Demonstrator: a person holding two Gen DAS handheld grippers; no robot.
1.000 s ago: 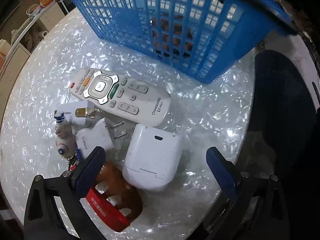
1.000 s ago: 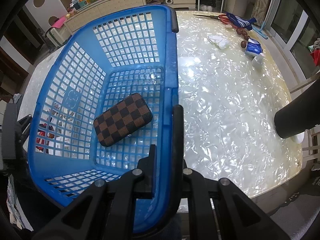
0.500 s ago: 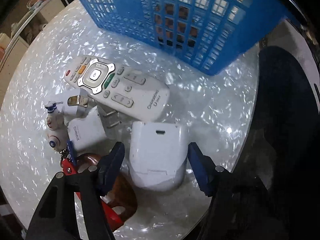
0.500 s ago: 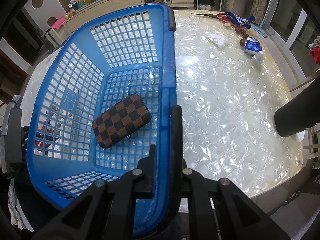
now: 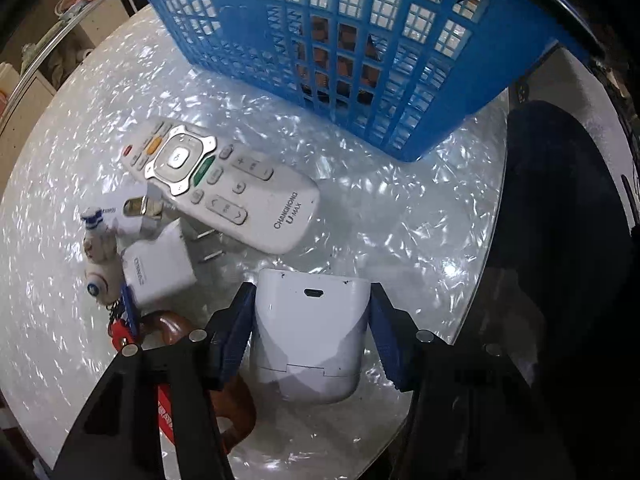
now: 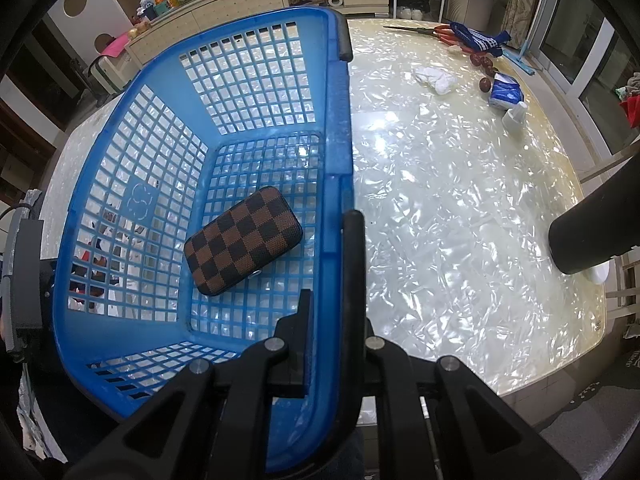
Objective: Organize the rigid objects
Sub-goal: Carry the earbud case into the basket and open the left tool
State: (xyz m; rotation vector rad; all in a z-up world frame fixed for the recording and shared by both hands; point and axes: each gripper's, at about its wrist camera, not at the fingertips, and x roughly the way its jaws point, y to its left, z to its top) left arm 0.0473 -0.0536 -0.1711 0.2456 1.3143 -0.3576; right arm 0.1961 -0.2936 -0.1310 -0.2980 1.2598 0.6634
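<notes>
A white rounded case [image 5: 310, 340] lies on the pearly table [image 5: 400, 240]. My left gripper [image 5: 311, 293] straddles it; its jaws are closing and the blue pads [image 5: 240, 320] touch both sides of the case. Beyond it lie a white remote [image 5: 224, 192], a white plug charger [image 5: 160, 272], a small figurine keychain [image 5: 98, 276] and a brown-and-red object [image 5: 168, 328]. My right gripper [image 6: 332, 312] is shut on the rim of the blue basket [image 6: 336, 160], which holds a brown checkered case [image 6: 242, 246].
The blue basket [image 5: 360, 60] stands just past the remote. Far across the table lie scissors [image 6: 432, 32], a white cloth [image 6: 436, 78], a blue tissue pack [image 6: 506, 94] and dark round fruits [image 6: 485, 84]. A black cylinder [image 6: 592, 232] juts in at the right. The table edge [image 5: 472, 312] is close.
The left gripper's jaws have narrowed from wide open until its pads meet the white case, and it has moved in over the case. The right gripper and basket have stayed put.
</notes>
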